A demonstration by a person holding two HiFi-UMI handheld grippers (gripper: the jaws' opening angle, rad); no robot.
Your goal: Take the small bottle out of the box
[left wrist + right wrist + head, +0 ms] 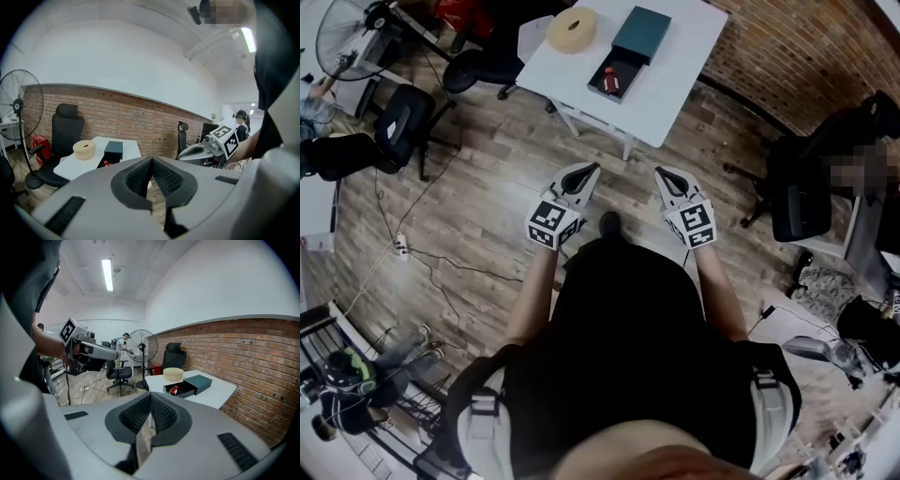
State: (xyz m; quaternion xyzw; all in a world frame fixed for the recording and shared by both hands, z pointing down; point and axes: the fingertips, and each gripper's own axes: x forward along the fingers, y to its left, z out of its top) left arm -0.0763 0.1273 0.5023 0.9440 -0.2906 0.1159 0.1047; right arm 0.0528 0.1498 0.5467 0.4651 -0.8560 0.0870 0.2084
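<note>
As it lies, the small bottle (611, 82) parallels the box (639, 33) (lengthwise).

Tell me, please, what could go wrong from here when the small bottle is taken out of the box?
1. Both the left gripper and the right gripper are shut and short of the table; reaching in without opening could knock the bottle instead of gripping it.
2. The bottle lies in the open tray of the box; the jaws may catch the tray wall and drag the box toward the table edge.
</note>
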